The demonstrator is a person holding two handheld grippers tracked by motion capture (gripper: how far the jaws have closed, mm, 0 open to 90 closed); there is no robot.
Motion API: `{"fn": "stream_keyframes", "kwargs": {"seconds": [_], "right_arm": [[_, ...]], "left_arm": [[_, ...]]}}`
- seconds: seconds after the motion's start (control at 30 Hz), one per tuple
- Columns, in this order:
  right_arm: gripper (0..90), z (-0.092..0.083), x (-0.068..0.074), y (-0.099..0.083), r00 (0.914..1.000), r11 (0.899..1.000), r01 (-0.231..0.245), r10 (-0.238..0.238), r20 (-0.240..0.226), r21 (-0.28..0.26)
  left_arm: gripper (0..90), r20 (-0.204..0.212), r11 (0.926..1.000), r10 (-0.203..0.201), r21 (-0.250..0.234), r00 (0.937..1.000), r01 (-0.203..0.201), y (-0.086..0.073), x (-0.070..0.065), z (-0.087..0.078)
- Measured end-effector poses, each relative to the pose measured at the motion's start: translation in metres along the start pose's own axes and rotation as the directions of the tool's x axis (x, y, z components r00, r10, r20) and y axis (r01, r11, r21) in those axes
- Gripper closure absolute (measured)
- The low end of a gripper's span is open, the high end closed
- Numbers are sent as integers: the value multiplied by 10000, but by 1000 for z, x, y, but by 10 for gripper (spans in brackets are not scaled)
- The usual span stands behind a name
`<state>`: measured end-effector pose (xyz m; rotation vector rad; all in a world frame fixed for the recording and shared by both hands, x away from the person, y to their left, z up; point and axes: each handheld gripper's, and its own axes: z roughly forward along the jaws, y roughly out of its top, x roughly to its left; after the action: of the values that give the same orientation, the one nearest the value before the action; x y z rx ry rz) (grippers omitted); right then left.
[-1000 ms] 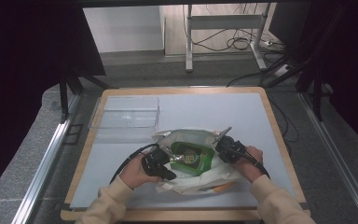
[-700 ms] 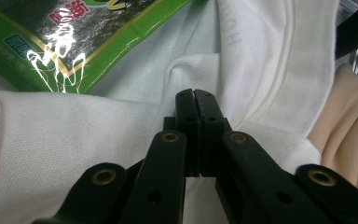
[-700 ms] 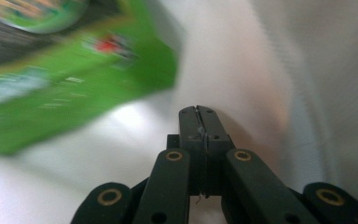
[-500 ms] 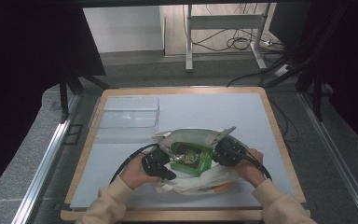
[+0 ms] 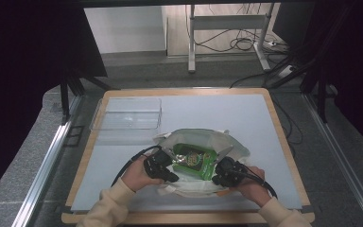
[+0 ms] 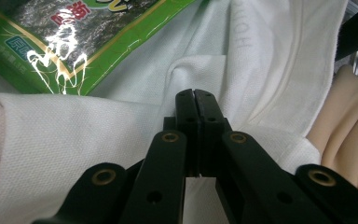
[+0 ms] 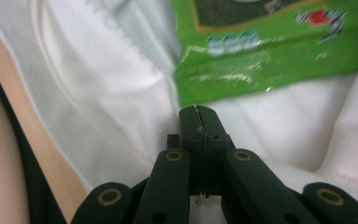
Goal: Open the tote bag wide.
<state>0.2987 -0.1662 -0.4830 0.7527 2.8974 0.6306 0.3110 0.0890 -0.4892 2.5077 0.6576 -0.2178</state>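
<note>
Holding the white cloth bag point(image 5: 196, 182) open on the table point(image 5: 264, 123); left gripper point(image 6: 196, 100) and right gripper point(image 7: 197, 116) both pinched shut on bag cloth; green snack packet point(image 5: 194, 160) lying inside; next, likely lifting the packet out, needing one gripper to let go first.

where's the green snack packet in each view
High view: the glossy green foil snack packet lies low centre, in the open white cloth bag, between both claws.
Left gripper view: top left, above the shut claw.
Right gripper view: top right, just beyond the claw tips.
Shared landmark: the white cloth bag under the packet.
</note>
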Motion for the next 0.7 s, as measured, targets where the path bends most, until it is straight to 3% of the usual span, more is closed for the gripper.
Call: {"fn": "stream_keyframes", "kwargs": {"seconds": [0.17,0.33,0.57,0.7], "right_arm": [[897,5,4,-10,10000,10000,-32,31,-41,-69],[895,3,0,-8,9998,9997,-47,42,-215,-224],[894,-12,-9,-1,9991,9897,-414,393,-177,-1367],[874,-20,-14,3,9973,9781,-728,725,-85,-1950]], "left_arm": [[900,24,10000,4,19,10000,-4,0,1,1],[900,4,10000,67,12,10000,-67,0,1,0],[900,-211,9998,105,-166,9997,-109,0,-2,-4],[890,-341,9972,43,-743,9994,-68,0,-7,-12]]}}
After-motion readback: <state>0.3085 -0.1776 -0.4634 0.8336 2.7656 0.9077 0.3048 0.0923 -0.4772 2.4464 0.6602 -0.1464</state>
